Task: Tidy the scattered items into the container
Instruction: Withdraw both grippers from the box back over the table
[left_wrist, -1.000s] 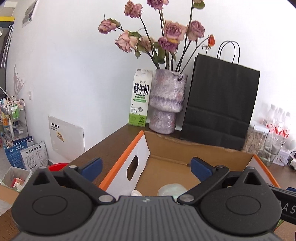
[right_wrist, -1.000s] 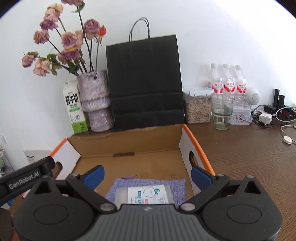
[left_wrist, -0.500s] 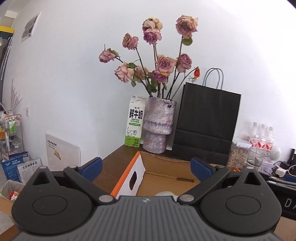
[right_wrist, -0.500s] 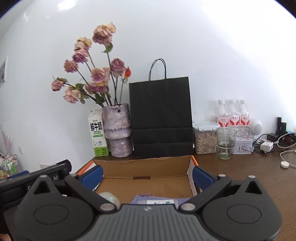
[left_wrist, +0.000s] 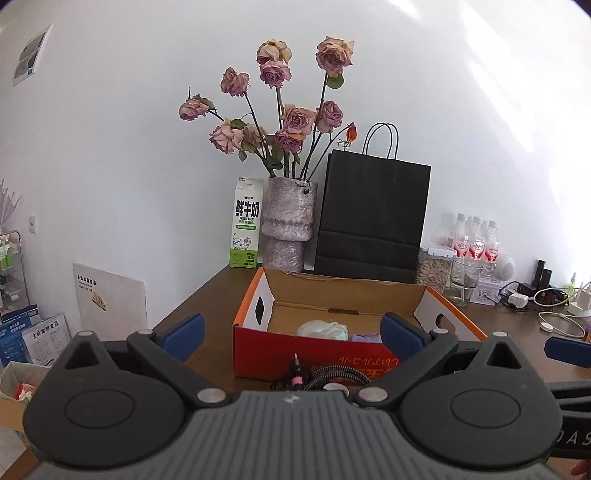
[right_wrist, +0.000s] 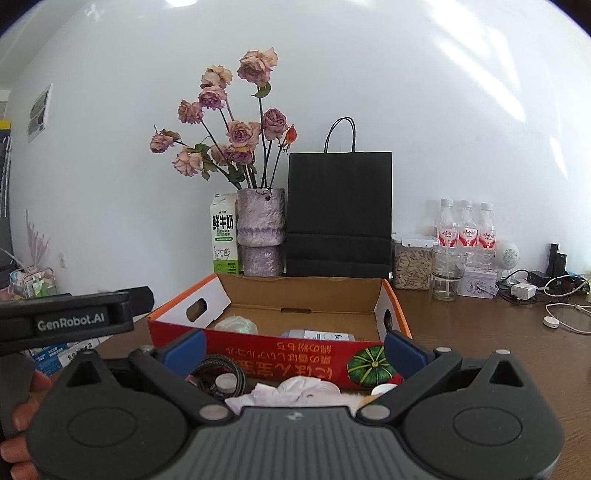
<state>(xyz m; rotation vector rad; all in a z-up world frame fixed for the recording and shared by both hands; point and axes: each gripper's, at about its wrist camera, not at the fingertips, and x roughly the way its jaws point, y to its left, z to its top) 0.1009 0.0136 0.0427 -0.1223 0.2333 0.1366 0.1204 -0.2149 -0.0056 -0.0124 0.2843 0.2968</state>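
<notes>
While both claws gape wide, empty — right view only: crumpled tissue (right_wrist: 291, 393) | left claw (left_wrist: 291, 332) | right claw (right_wrist: 293, 349)

The brown table (right_wrist: 480, 332) is occupied by a cardboard box (right_wrist: 280, 347), vase (right_wrist: 260, 232), milk carton (right_wrist: 223, 232) and black bag (right_wrist: 340, 214).

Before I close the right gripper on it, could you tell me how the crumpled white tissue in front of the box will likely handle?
The white tissue looks crumpled and thin, so probably very light and floppy. It should compress between the fingers rather than slip. It lies close beside a braided cable, which might snag.
</notes>
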